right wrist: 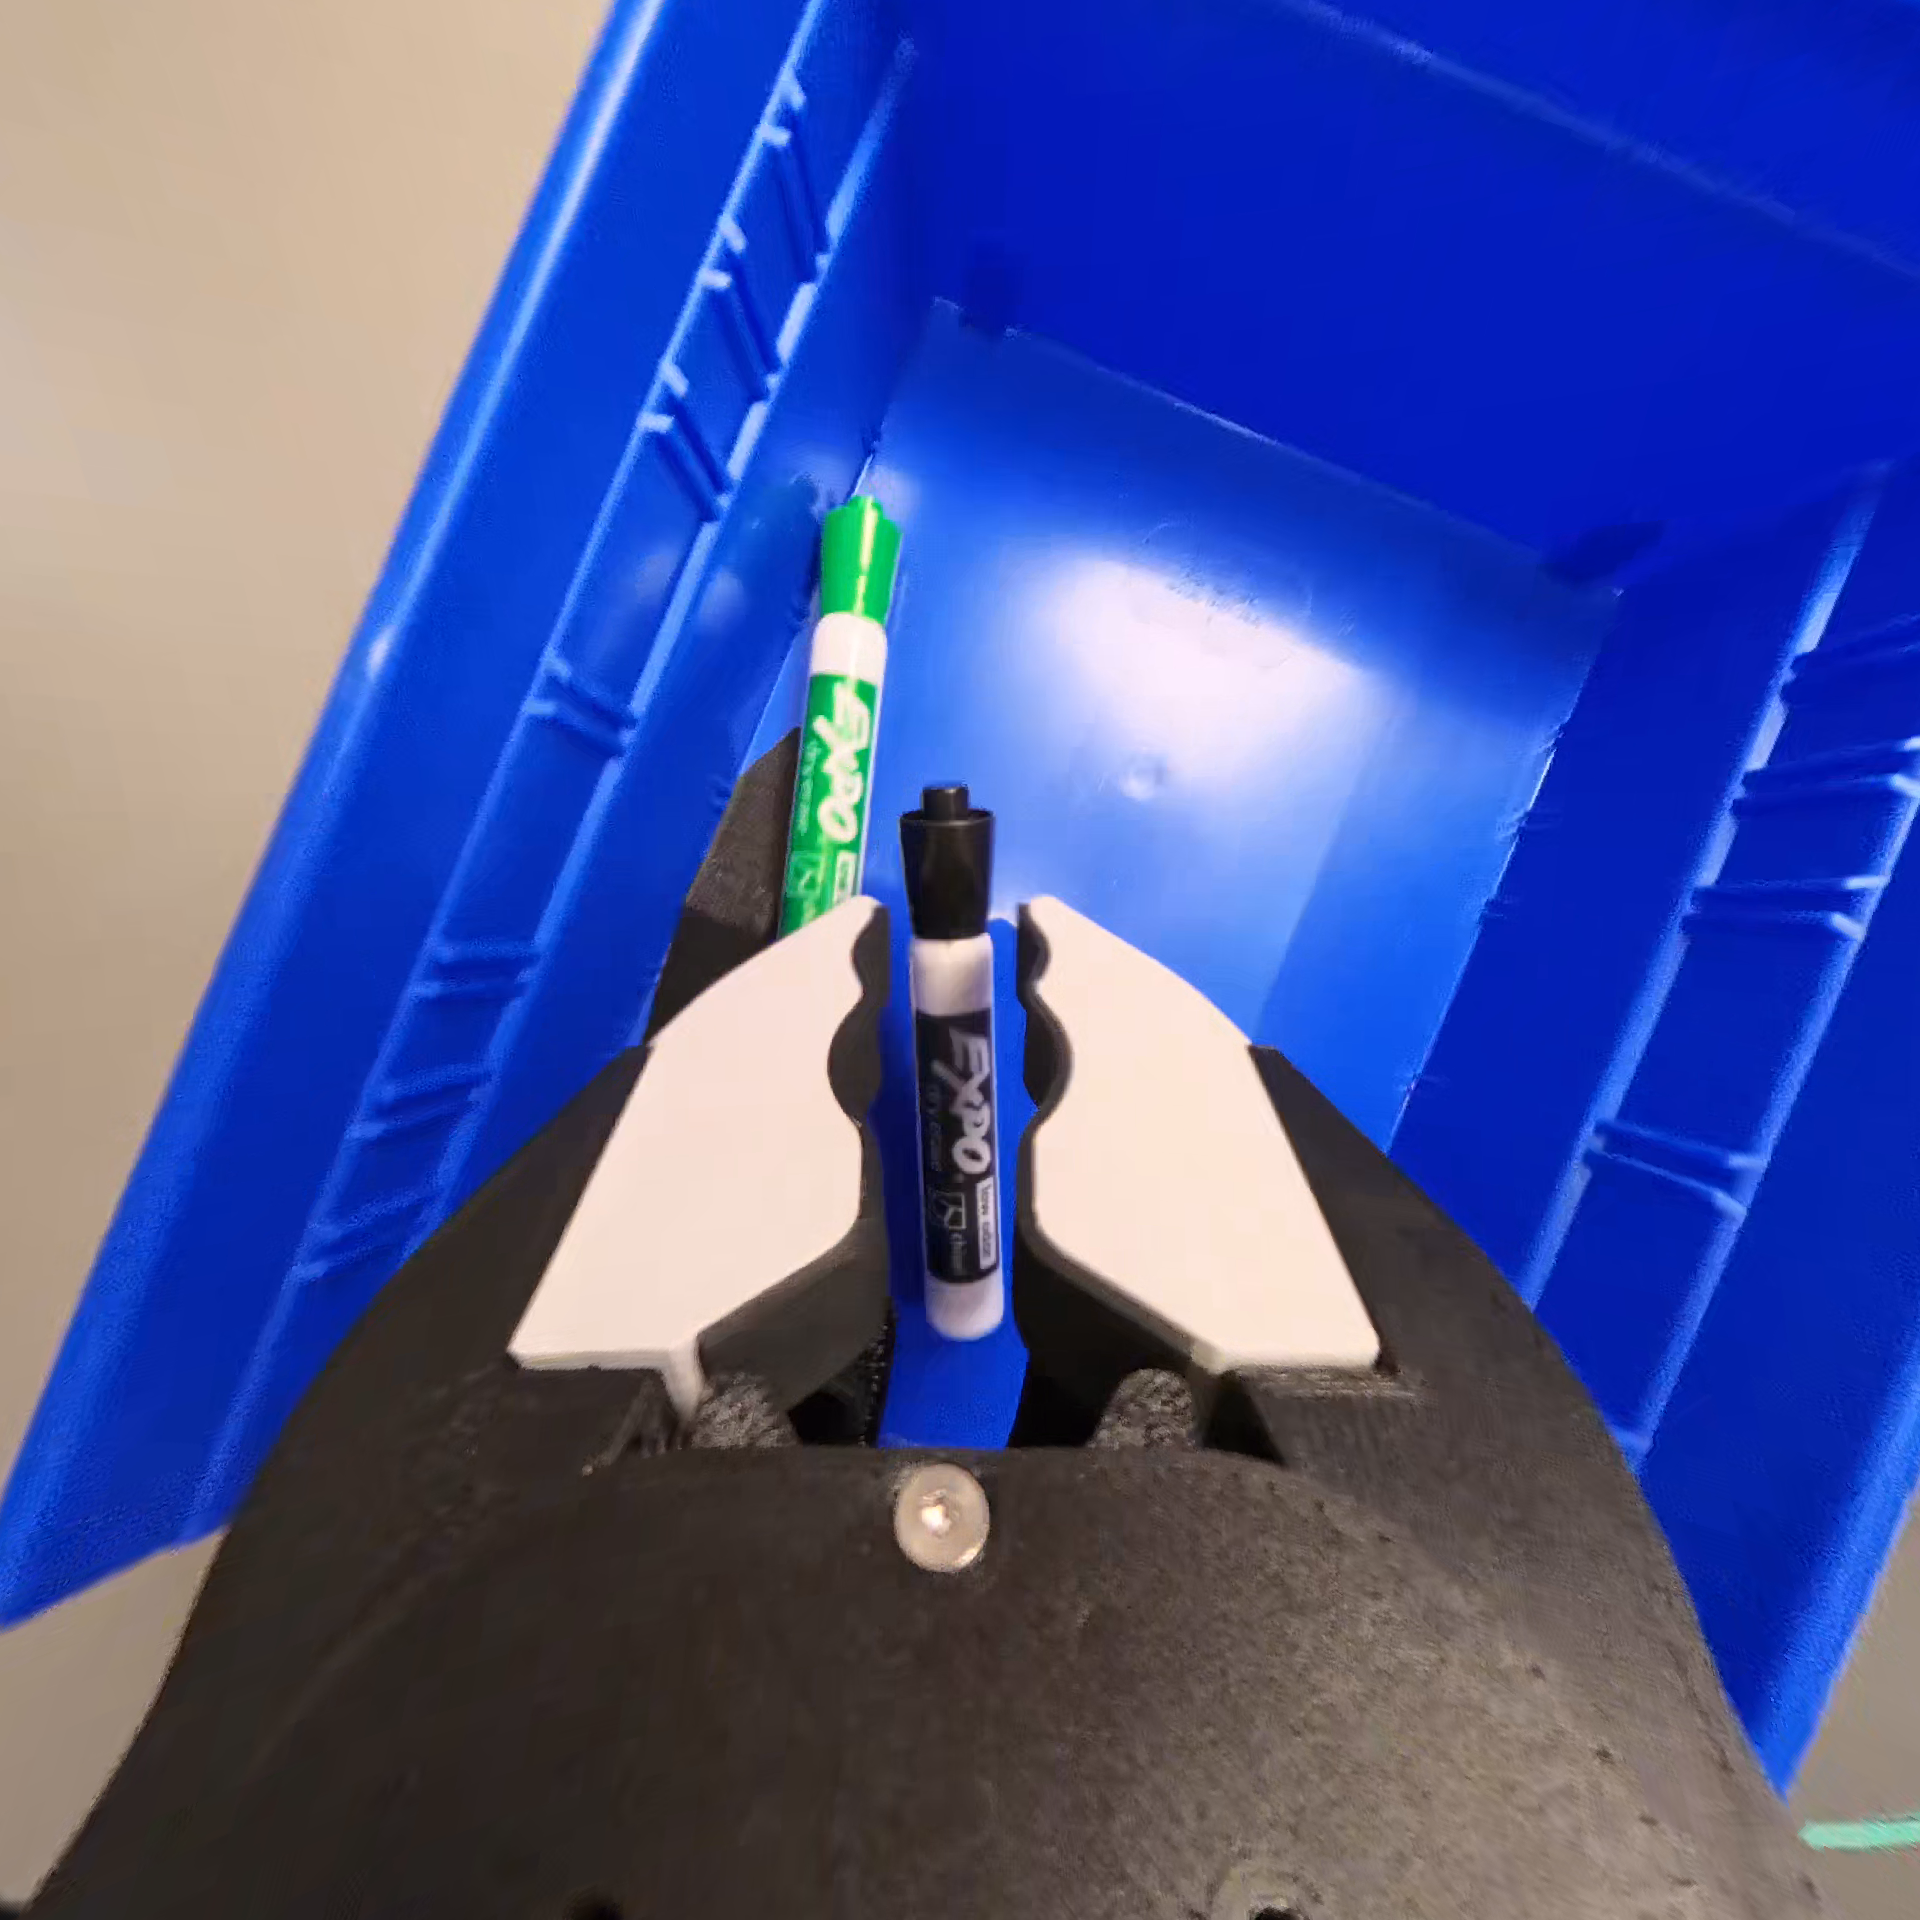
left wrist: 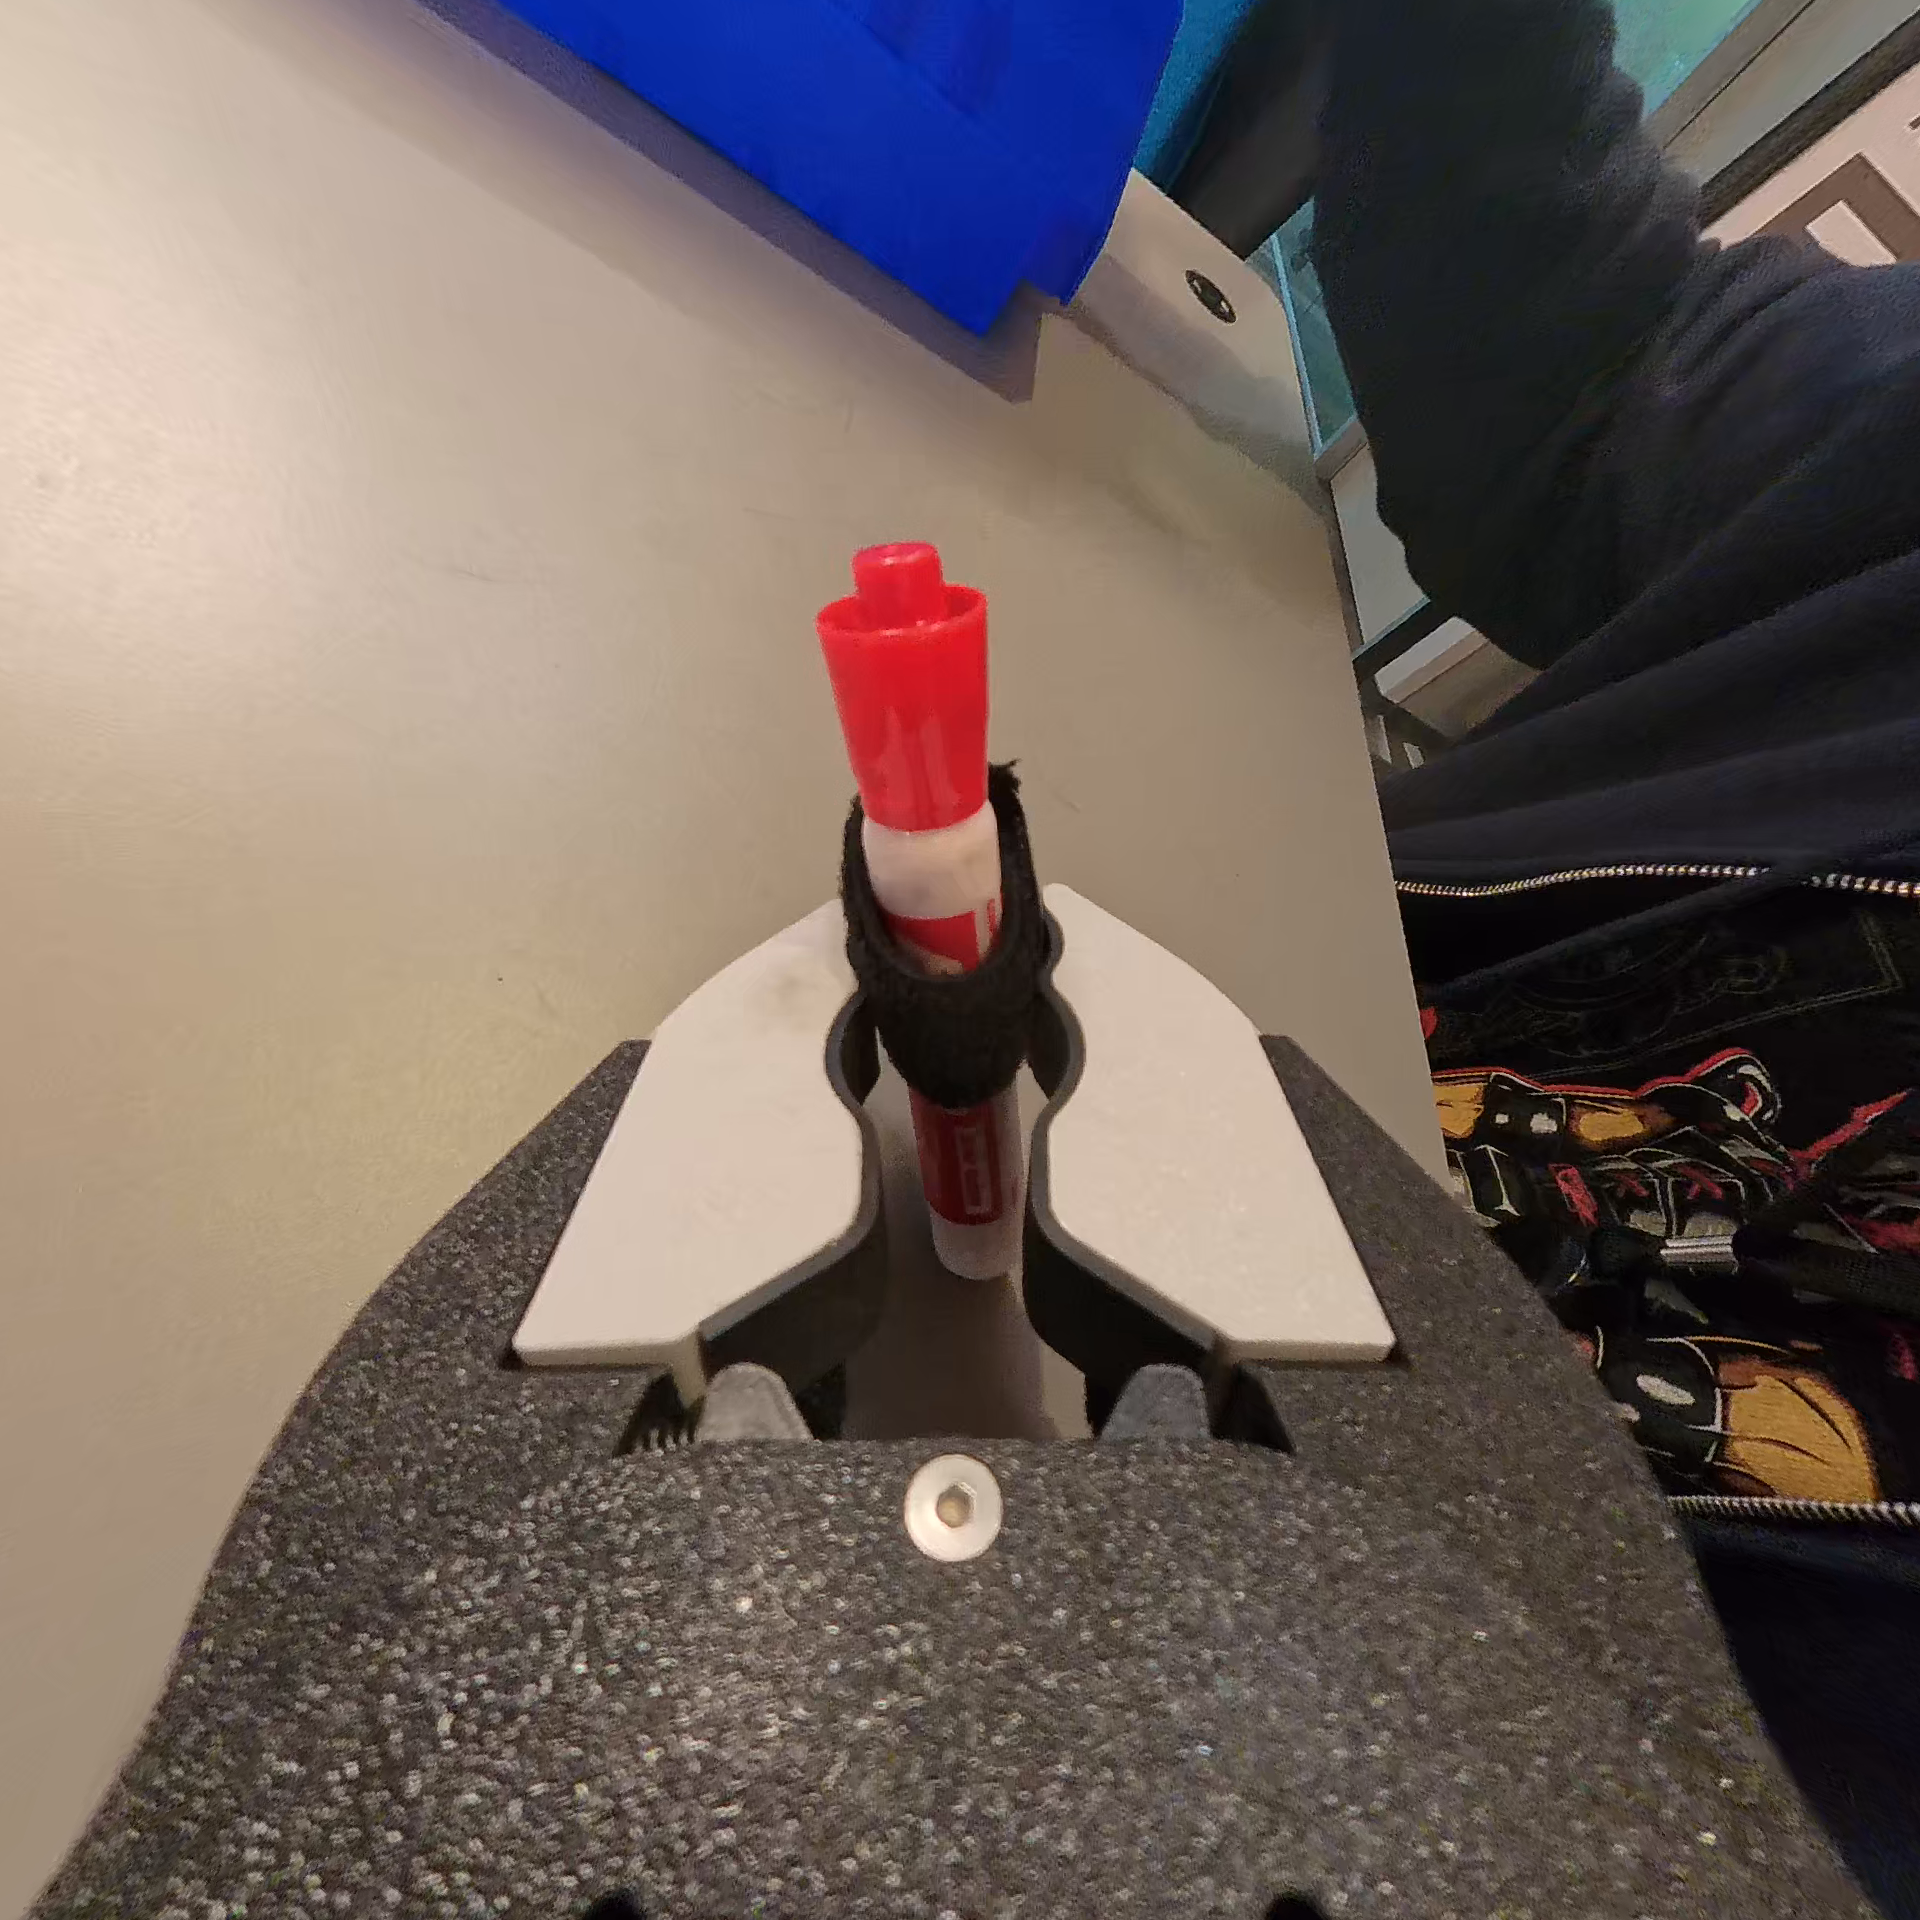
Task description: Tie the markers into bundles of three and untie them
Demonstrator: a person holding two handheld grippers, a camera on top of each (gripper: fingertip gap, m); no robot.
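Okay, quick rundown:

Surface: plain beige top (left wrist: 364,520), matte, a few faint scuffs. Its near edge runs past a person in a dark zip-up with a printed shirt (left wrist: 1662,1039) sitting right up against it.

Room: past the surface's corner there's a silver bracket (left wrist: 1195,301) with a round fitting and some teal-tinted glass behind it. Not much else is readable back there.

Blue bin (right wrist: 1143,644): glossy plastic with ribbed outer walls, sitting on the surface. The left wrist view only catches its edge at the far end.

Left gripper (left wrist: 954,997): jaws clenched on a red marker (left wrist: 914,717), cap pointing away from the camera, held above the surface. A black strap (left wrist: 940,997) is looped around the barrel right where the jaws pinch.

Right gripper (right wrist: 954,997): down inside the bin, jaws spread a bit on either side of a black marker (right wrist: 951,1091) without visibly touching it, so released.

Green marker (right wrist: 847,707): along the bin's left wall, just beside the black one.
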